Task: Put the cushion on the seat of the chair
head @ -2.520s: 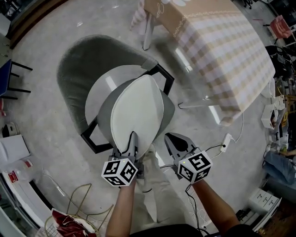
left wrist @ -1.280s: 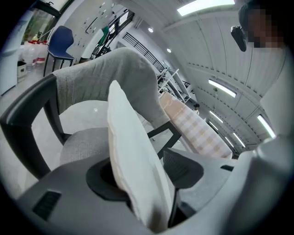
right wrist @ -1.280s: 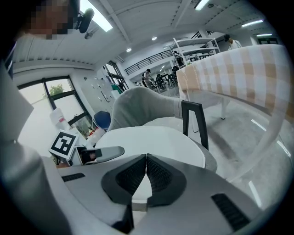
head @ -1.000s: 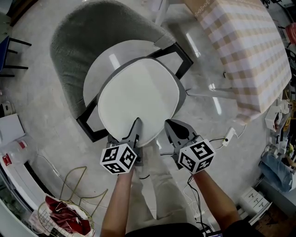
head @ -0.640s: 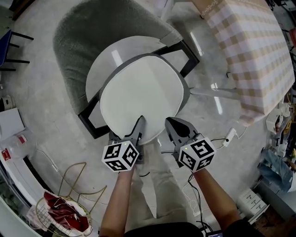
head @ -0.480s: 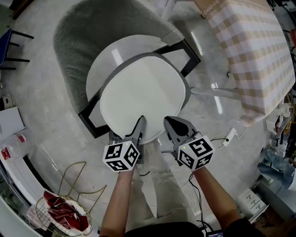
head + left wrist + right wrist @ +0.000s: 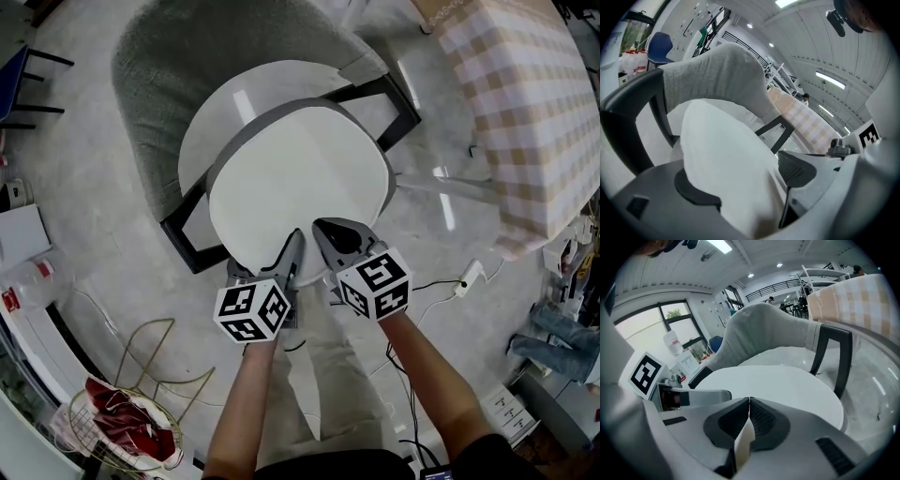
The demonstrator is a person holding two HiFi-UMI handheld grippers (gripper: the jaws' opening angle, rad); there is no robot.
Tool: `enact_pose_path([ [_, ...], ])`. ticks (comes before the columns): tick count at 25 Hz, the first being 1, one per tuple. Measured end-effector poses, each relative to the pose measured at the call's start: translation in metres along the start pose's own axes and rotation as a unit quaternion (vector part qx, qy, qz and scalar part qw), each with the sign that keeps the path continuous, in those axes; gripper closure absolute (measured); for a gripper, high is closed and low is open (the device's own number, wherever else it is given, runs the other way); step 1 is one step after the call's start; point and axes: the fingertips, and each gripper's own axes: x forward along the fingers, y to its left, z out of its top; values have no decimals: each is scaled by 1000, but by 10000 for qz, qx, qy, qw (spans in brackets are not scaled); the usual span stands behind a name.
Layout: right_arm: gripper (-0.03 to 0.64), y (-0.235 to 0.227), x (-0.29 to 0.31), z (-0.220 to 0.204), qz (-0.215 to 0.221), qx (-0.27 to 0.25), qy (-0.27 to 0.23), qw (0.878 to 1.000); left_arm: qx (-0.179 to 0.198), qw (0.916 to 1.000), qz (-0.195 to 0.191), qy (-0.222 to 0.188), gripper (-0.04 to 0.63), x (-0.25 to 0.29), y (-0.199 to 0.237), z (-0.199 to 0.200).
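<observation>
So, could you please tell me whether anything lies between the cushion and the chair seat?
Nothing visible does: the cushion already lies flat on the chair seat, its near edge between the jaws of the left gripper, which have just been opening.

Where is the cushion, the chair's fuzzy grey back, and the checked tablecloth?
cushion [image 7: 300,178], head view, middle of its white top.
chair's grey back [image 7: 178,56], head view, middle of the fuzzy curved backrest.
checked tablecloth [image 7: 534,103], head view, flat top of the cloth.
</observation>
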Motion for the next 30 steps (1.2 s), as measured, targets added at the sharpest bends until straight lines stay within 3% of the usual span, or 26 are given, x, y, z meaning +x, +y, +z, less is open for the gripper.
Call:
enact_pose_path([
  [12,598,3,32,-26,88,-48,428,9990,-35,10000,55,-2,199,1,2,-2],
  [30,598,-1,61,-49,179,75,731,9971,-13,9992,227,343,199,2,22,-16],
])
